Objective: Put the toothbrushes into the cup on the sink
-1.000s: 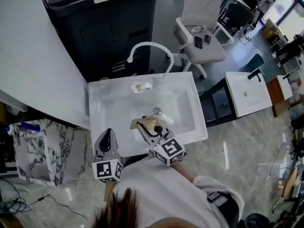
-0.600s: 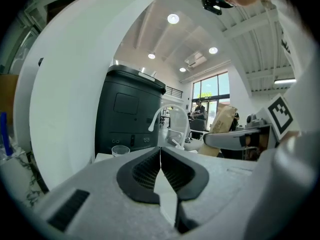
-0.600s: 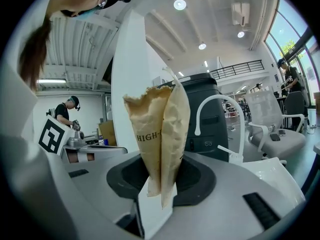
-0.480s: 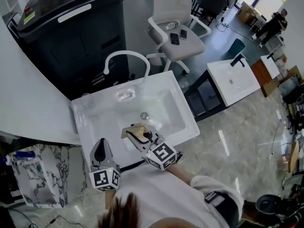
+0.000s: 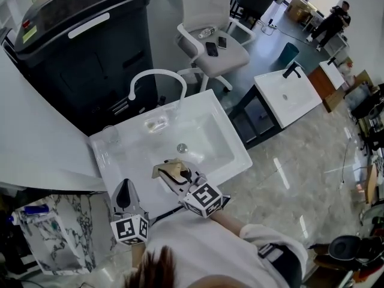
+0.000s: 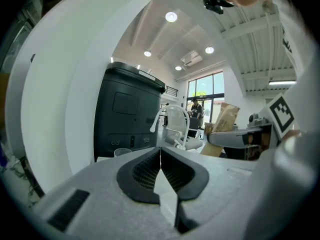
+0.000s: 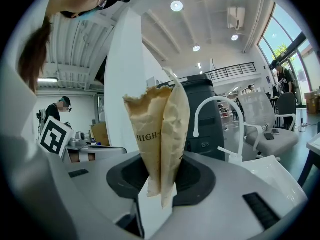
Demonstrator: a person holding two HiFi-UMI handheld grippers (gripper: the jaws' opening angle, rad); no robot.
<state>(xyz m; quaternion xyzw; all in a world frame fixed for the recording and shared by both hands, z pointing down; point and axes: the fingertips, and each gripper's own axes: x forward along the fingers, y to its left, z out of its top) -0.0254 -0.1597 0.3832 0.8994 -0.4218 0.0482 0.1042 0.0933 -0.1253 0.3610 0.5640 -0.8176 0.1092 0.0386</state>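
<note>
We find the task barely begun: the cup (image 5: pixel 110 133) at the sink's (image 5: pixel 237 161) far left corner holds no toothbrush that we can see. The right gripper (image 7: pixel 159 181) is clamped on a creased, torn-topped brown paper packet (image 7: pixel 161 129) above the sink's near edge. The left gripper (image 6: pixel 161 170) is closed on nothing.

A white office chair (image 5: pixel 201 8) stands on grey floor (image 5: pixel 288 182) beside a black cabinet (image 5: pixel 78 56).

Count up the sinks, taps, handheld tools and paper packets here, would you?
Sinks: 2, near sink, far sink
Taps: 2, white tap, black tap
Tools: 2, left tool, right tool
Paper packets: 1, the paper packet in the right tool
Total: 7
</note>
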